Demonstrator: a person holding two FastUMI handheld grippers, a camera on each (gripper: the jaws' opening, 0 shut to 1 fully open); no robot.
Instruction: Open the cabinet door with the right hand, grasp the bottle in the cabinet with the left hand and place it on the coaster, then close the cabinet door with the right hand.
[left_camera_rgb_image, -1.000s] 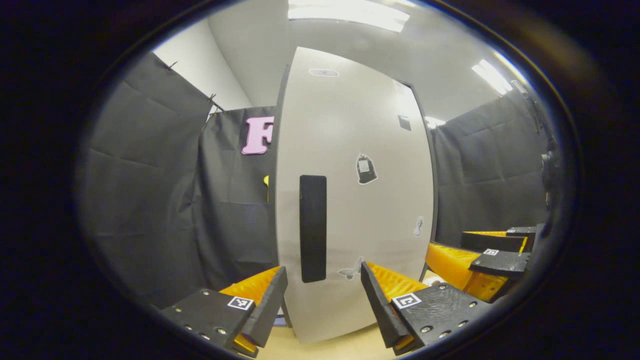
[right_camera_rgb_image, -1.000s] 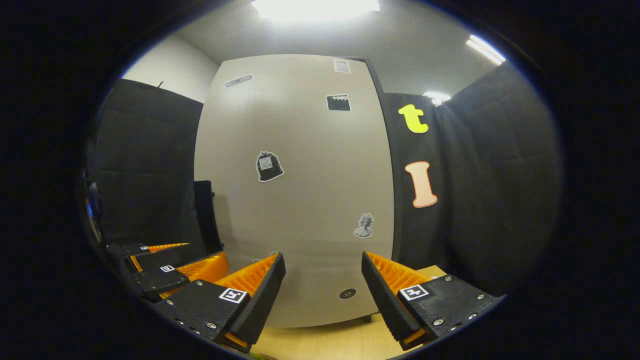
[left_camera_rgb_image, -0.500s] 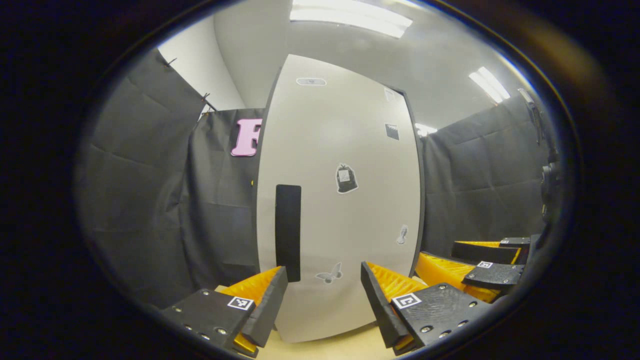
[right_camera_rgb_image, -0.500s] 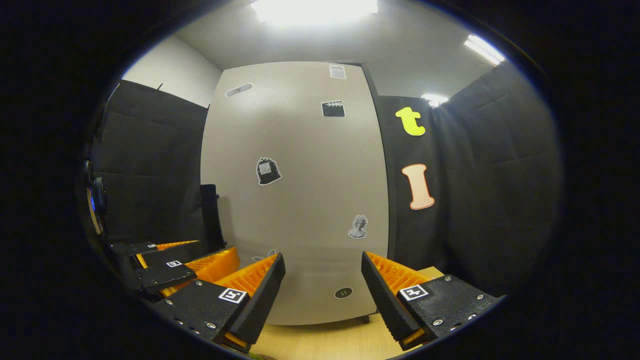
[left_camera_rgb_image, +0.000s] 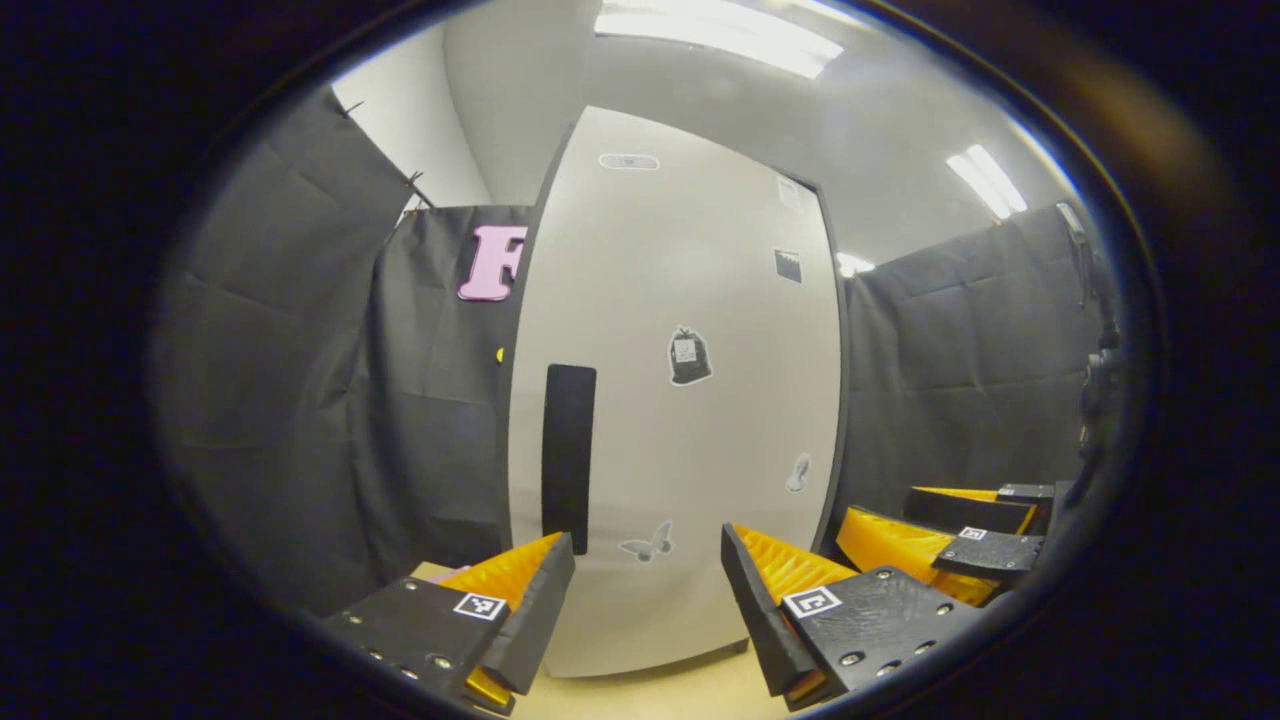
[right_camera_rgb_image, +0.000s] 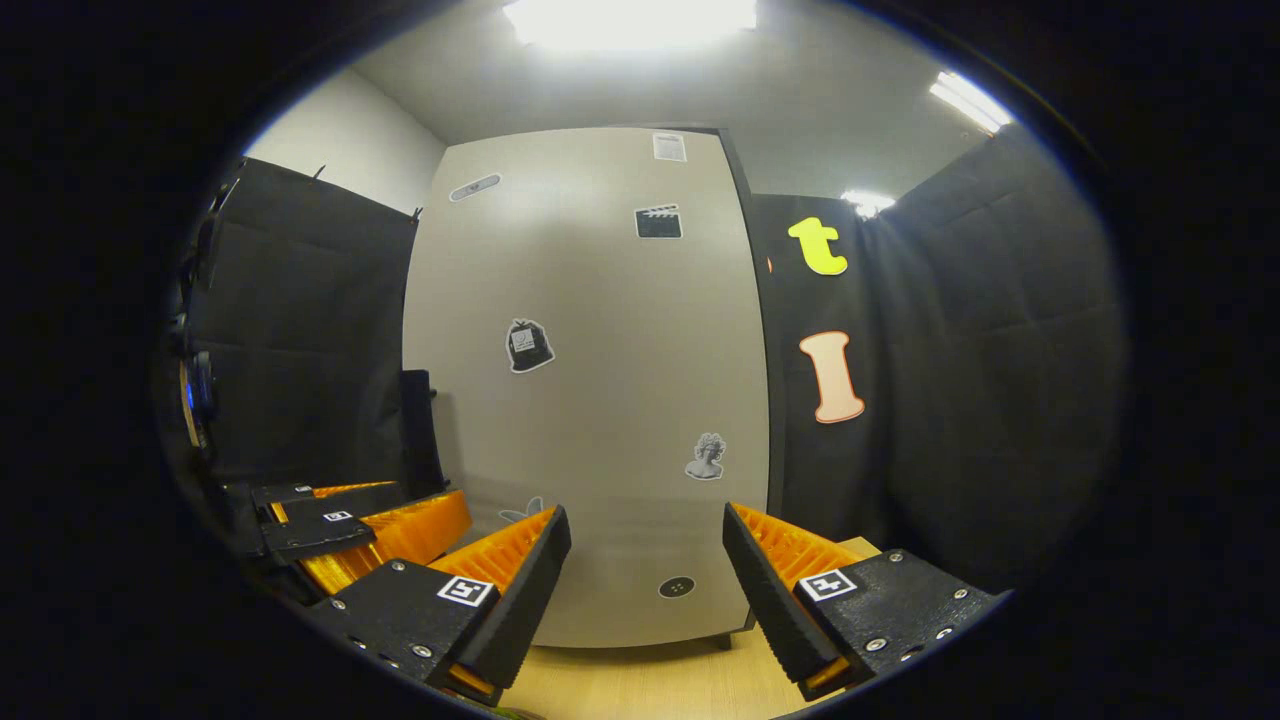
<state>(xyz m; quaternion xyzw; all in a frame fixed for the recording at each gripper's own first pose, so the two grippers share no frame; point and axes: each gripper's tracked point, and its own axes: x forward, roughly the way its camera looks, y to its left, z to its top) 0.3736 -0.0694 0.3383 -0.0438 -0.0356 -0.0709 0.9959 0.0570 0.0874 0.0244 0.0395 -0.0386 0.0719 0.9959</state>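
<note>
Right gripper view: cabinet door (right_camera_rgb_image: 600, 380) shut, both the right gripper (right_camera_rgb_image: 645, 590) and left gripper (left_camera_rgb_image: 645, 600) spread and empty; handle (left_camera_rgb_image: 568, 455) sits far left, so right gripper risks crowding left gripper.

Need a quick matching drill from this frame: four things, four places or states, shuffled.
Things:
1. cabinet door
2. handle
3. left gripper
4. butterfly sticker

Places or states:
A. open, holding nothing
B. shut
C. low on the door, right of the handle
D. dark upright strip near the door's left edge

Pairs: 1-B, 2-D, 3-A, 4-C
</note>
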